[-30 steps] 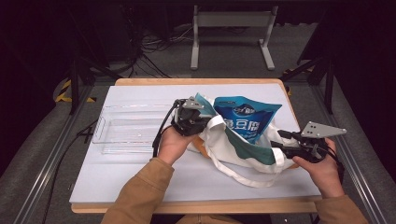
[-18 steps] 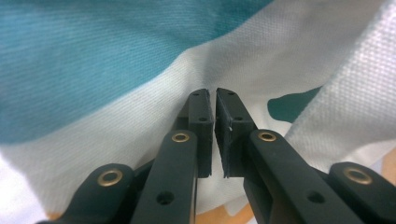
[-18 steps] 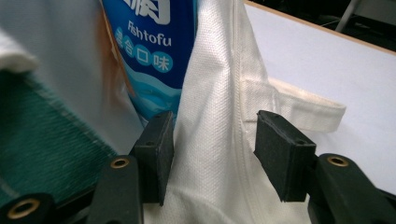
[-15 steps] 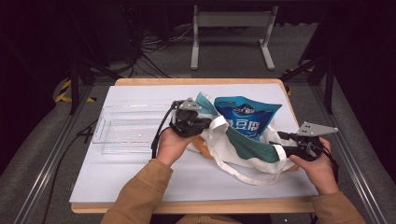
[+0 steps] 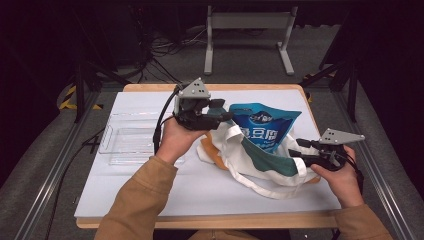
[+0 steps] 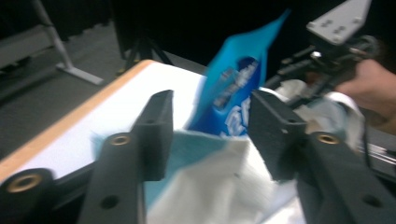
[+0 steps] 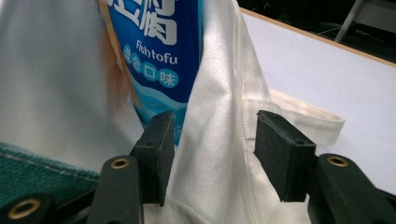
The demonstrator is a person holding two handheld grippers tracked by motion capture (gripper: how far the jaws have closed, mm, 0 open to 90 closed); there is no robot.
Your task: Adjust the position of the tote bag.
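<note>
Packing job looks mostly done: blue snack pouch sits upright inside the white tote bag, lower half down in the bag, top half poking out above the rim; bag lies mid-surface, a bit right of centre on the white surface. Something orange shows at the bag's left edge, can't tell what it is. Left tool is raised just left of the pouch top; its jaws have just been opening and now stand about half apart. In the left gripper view the bag's rim cloth and pouch sit in the gap between the jaws, but the pads don't press them, so judged as released; that view is blurred, so contact at the pad edges isn't certain. Right tool sits at the bag's right rim, jaws also about half apart; the right gripper view shows a fold of white fabric standing between the pads with visible gaps either side, so not clamped, more a loose straddle keeping the mouth open. Clear plastic tray at left of the bag looks empty, nothing left to load from it as far as visible. Remaining, by my read: settle the pouch fully down, let go of the rim, maybe tidy the handles trailing toward the near edge.
</note>
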